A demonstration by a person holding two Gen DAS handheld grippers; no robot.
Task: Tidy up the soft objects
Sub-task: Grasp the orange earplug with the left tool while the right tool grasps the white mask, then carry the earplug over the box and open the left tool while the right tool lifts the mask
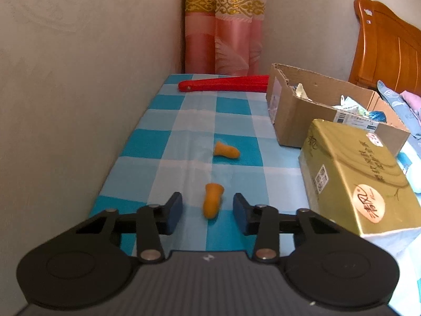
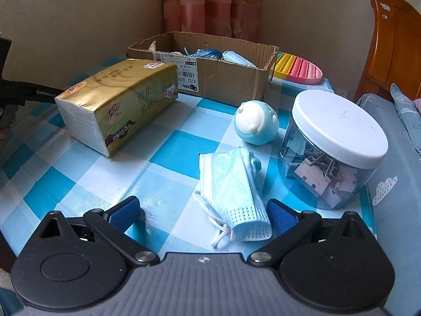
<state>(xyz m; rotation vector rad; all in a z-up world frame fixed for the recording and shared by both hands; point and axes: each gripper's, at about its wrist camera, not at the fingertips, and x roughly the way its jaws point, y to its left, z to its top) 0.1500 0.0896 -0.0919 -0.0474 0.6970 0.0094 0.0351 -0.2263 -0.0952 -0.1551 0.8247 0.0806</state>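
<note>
A: Left gripper (image 1: 208, 212) straddling near orange earplug (image 1: 212, 200), pads apart, not touching it. Unclamped, lined up for a pinch probably.

B: Second earplug (image 1: 226, 150) farther along, toward cardboard box (image 1: 297, 121). Box likely the drop spot, soft stuff already inside.

A: Right gripper (image 2: 204, 214) wide open, over crumpled face mask (image 2: 234, 192), well short of box. Probably queued for next grab.

B: Right view only: mask, blue round toy (image 2: 255, 122), clip jar (image 2: 334, 147), pop-it mat (image 2: 298, 68) beside box. Left view only: earplugs, red fan (image 1: 223, 84) behind box. Tissue pack (image 2: 118, 105) beside box, both views.
</note>
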